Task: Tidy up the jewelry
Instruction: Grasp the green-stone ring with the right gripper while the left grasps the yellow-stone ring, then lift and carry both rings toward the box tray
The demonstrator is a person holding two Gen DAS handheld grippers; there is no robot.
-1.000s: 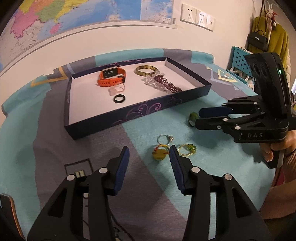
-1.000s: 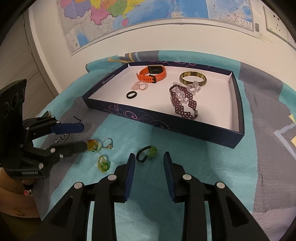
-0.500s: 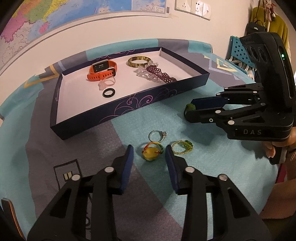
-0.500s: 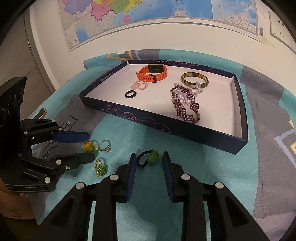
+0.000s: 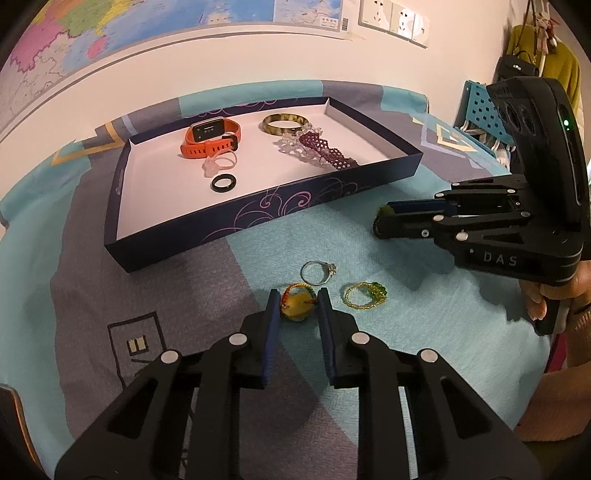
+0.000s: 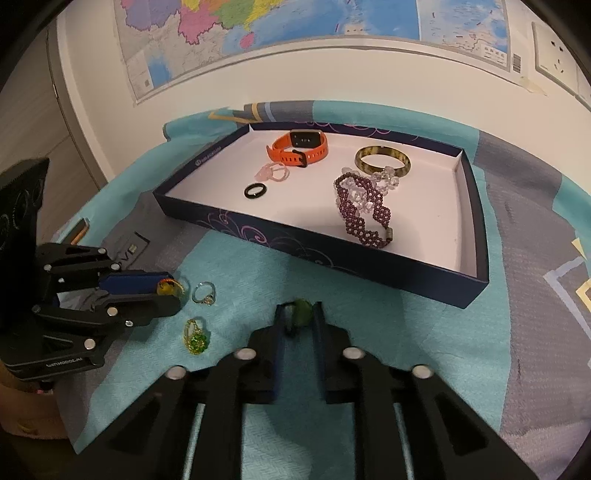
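A dark blue tray point(image 5: 258, 218) point(image 6: 332, 254) holds an orange watch point(image 5: 210, 138), a brown bangle point(image 5: 286, 123), a purple bead bracelet point(image 5: 325, 151), a pink ring point(image 5: 219, 162) and a black ring point(image 5: 223, 182). My left gripper point(image 5: 297, 304) has its fingers around a yellow-stone bead ring point(image 5: 297, 304) on the cloth, nearly touching it. My right gripper point(image 6: 299, 317) is closed around a green-stone black ring point(image 6: 301, 314); it also shows in the left wrist view point(image 5: 384, 221). A silver ring point(image 5: 317, 271) and a green bead ring point(image 5: 365, 293) lie on the cloth.
The table has a teal and grey patterned cloth point(image 5: 166, 280). A wall with a map and sockets point(image 5: 395, 22) stands behind the tray. A blue pegboard point(image 5: 484, 114) and hanging clothes are at the far right.
Both grippers have moved forward and narrowed: the left around the yellow-stone ring, the right around the green-stone ring.
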